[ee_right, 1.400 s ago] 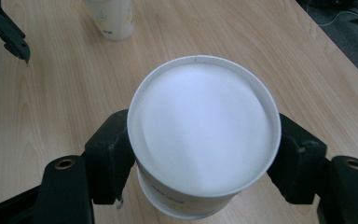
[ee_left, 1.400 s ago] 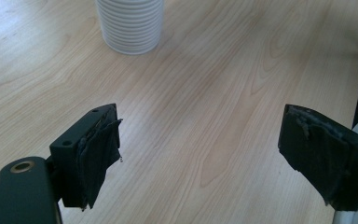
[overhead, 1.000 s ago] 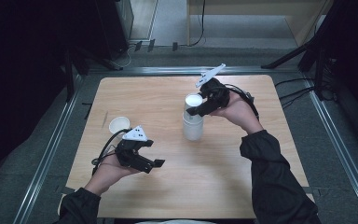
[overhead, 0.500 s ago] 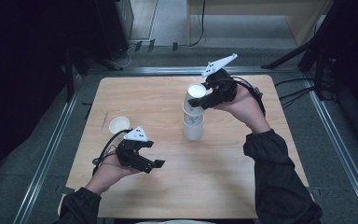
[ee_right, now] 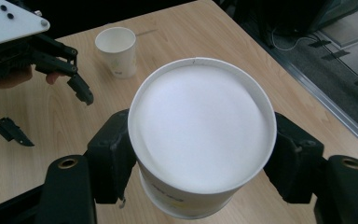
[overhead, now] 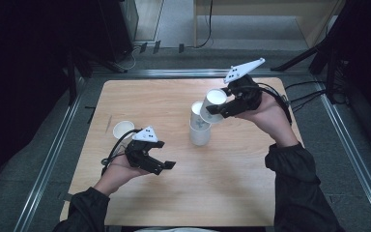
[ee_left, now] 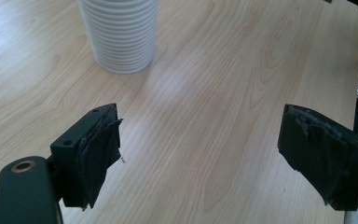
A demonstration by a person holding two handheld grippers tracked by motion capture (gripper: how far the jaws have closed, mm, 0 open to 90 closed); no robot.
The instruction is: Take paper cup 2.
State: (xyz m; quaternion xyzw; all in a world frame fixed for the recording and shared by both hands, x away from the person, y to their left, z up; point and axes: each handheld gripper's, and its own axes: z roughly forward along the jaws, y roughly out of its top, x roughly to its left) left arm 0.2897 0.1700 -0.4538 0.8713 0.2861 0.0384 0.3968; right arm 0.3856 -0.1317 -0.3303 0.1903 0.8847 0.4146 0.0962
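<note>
While the right gripper (overhead: 218, 112) has its two jaws clamped on either side of a white paper cup (ee_right: 200, 140), that cup sits tilted, mouth facing back toward the gripper's own camera, so you're looking right down into the plain white inside. From the high view the held cup hangs just above and a bit to the side of the stack of cups (overhead: 199, 129) standing on the wooden table (overhead: 251, 193); I can't tell if it's touching the top of the stack or just clear of it. The left gripper (overhead: 160, 164) is way off to the other side, jaws spread wide apart with nothing between them, just bare table. In its own view the ribbed stack is ahead of it and off toward one jaw, well apart. A single cup (overhead: 123, 131) stands upright just behind the left gripper, near the hand.
</note>
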